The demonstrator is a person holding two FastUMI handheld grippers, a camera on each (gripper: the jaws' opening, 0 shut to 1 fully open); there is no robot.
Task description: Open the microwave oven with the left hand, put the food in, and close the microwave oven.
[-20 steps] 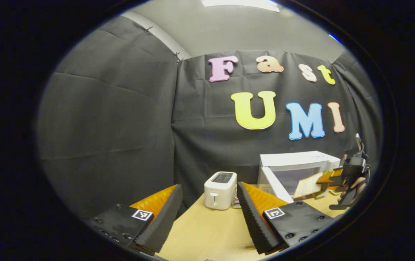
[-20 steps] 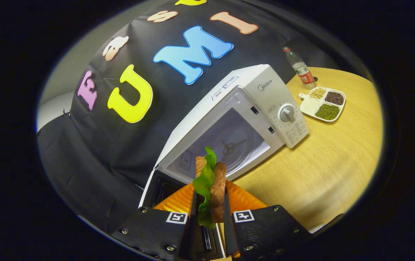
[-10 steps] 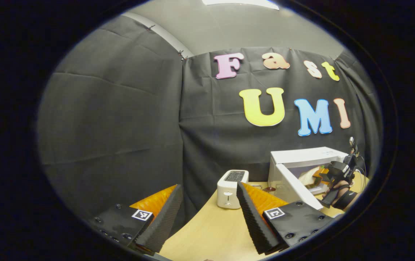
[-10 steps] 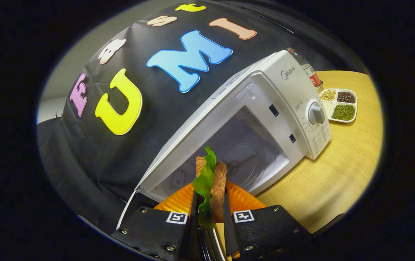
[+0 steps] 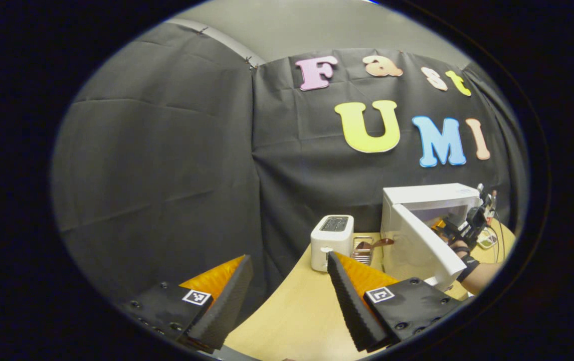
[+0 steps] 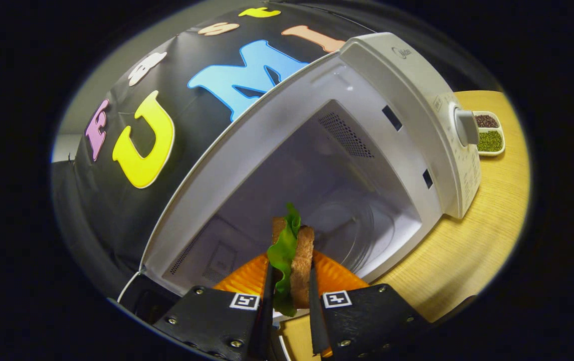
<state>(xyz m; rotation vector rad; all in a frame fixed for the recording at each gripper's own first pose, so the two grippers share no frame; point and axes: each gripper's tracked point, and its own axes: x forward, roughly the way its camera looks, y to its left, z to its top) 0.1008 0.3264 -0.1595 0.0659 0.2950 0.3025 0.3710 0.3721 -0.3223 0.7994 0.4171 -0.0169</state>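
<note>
Looking along my right gripper [image 6: 289, 301], I see its two fingers clamped on the sandwich [image 6: 294, 263], one pressing each slice of bread with the lettuce standing up between them. The sandwich sits at the mouth of the microwave [image 6: 407, 100], whose open cavity lies straight ahead of the gripper; the round glass plate [image 6: 362, 225] on the cavity floor is just beyond the sandwich and a little to its right. The control panel with its dial [image 6: 464, 128] is off to the upper right, and past it a divided dish of beans [image 6: 490, 135] rests on the bench [image 6: 467, 240].

My left gripper [image 5: 287, 296] hangs with its fingers wide apart and nothing between them, above the near edge of the bench [image 5: 292, 316]. Ahead of it stands a white toaster [image 5: 333, 234], with a small rack [image 5: 363, 248] just beside that. Further right is the microwave [image 5: 427, 195] with its door [image 5: 429, 245] swung out toward me (hinged on the toaster side). The other gripper [image 5: 467, 225] and the hand [image 5: 464, 250] holding it reach into the opening from the far right.
</note>
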